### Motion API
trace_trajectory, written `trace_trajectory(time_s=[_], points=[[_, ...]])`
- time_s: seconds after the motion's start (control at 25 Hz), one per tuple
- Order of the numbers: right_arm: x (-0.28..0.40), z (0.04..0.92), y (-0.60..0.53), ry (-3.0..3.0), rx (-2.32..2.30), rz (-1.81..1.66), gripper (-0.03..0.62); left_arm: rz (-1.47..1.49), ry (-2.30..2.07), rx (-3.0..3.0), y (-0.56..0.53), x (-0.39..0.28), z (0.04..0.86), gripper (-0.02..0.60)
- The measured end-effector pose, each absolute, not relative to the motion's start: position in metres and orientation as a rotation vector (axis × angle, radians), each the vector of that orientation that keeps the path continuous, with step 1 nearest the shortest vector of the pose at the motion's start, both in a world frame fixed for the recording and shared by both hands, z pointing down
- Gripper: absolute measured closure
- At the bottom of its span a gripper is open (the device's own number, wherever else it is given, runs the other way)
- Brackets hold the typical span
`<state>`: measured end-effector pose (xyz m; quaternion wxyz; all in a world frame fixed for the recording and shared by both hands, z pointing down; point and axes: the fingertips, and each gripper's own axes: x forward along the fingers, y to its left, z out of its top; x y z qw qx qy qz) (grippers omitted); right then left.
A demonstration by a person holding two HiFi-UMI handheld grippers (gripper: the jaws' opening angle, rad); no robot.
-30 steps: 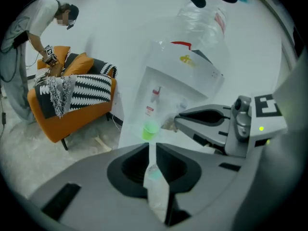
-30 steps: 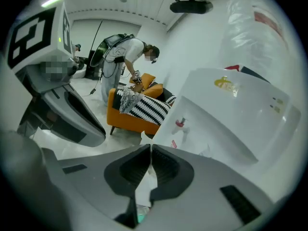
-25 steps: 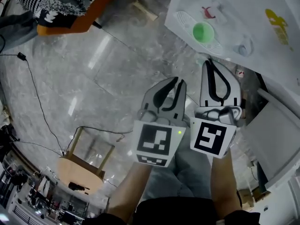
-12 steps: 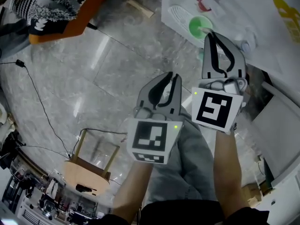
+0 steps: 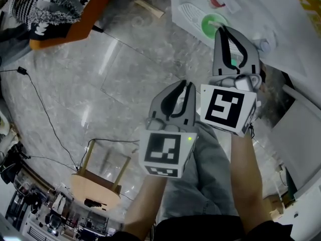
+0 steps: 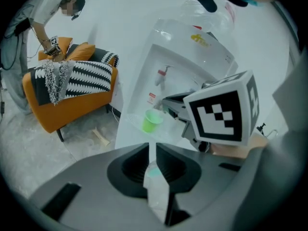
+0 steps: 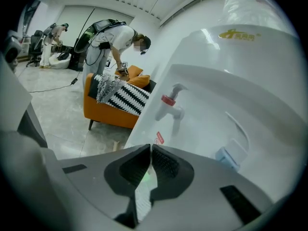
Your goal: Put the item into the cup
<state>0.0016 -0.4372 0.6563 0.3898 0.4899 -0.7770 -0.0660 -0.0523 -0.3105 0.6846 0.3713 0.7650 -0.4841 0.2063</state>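
Note:
A green cup (image 5: 211,23) stands on the ribbed drip tray (image 5: 189,13) of a white water dispenser, below its red tap (image 7: 169,102). In the left gripper view the cup (image 6: 152,121) sits ahead and slightly left. My left gripper (image 6: 152,147) is shut on a small white packet (image 6: 157,192) with a green patch; in the head view the left gripper (image 5: 187,85) hovers over the floor, short of the dispenser. My right gripper (image 5: 221,30) is shut with nothing held, its tips at the cup's right rim. In the right gripper view, its jaws (image 7: 150,149) hide most of the cup.
The dispenser body (image 7: 250,81) fills the right side, with a blue tap (image 7: 226,156) beside the red one. An orange sofa (image 6: 72,97) with a striped blanket stands left, a person bending over it. A cable (image 5: 45,119) and a wooden stool (image 5: 95,182) are on the grey floor.
My right gripper has moved forward to the cup's rim. The left gripper has stayed about where it was, still shut on the packet.

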Motion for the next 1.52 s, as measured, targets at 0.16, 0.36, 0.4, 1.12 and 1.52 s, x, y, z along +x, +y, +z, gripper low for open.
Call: trace_trajectory(time_s=[0.16, 0.36, 0.4, 1.12, 1.52], points=[[0.002, 0.656, -0.438, -1.970, 1.269, -0.187, 0.574, 0.526, -1.232, 1.953, -0.306, -0.051, 0.685, 0.534], [0.001, 0.656, -0.438, -1.982, 1.268, -0.176, 0.537, 0.519, -1.228, 1.969, -0.308, -0.050, 0.681, 0.534], [0.000, 0.656, -0.438, -1.982, 1.268, -0.181, 0.536, 0.519, -1.228, 1.973, -0.309, -0.050, 0.681, 0.534], [0.001, 0.646, -0.413, -2.053, 1.293, -0.154, 0.580, 0.506, -1.279, 1.969, -0.298, -0.056, 0.677, 0.534], [0.019, 0.637, -0.350, -2.117, 1.352, -0.007, 0.582, 0.520, -1.262, 2.013, -0.253, -0.037, 0.665, 0.534]])
